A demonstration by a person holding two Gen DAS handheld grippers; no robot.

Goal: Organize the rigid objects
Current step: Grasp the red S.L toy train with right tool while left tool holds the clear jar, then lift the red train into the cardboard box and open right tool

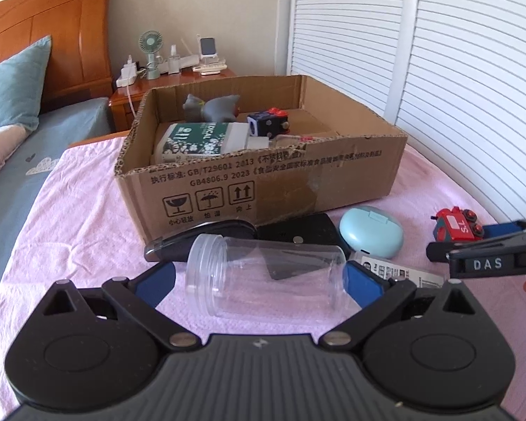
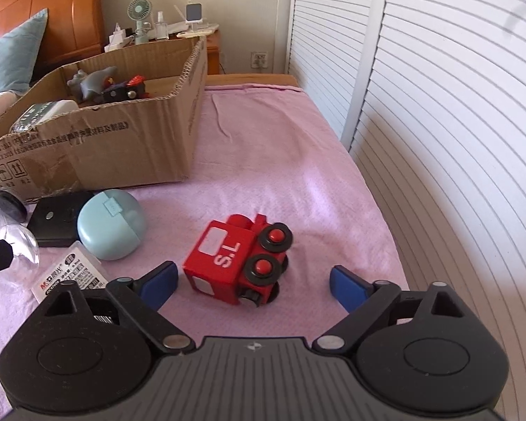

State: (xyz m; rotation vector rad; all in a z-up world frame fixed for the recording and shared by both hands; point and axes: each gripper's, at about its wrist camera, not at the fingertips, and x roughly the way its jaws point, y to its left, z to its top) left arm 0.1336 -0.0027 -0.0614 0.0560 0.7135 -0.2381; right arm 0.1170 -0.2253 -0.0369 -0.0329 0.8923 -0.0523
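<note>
Straddling a clear plastic jar (image 1: 266, 273) lying sideways, left tongs (image 1: 259, 282) spread wide, blue pads at both ends, contact unclear. Right tongs (image 2: 252, 286) wide open, empty, around a tipped red wooden toy train (image 2: 236, 263). Both near brown cardboard box (image 1: 263, 179) front, on pink cloth (image 2: 280, 161).

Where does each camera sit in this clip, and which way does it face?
Left wrist: sits on the left gripper, facing the clear jar and cardboard box; its blue fingers show open.
Right wrist: sits on the right gripper, facing the red toy train; fingers open.
Shared: box, train, light blue case.
</note>
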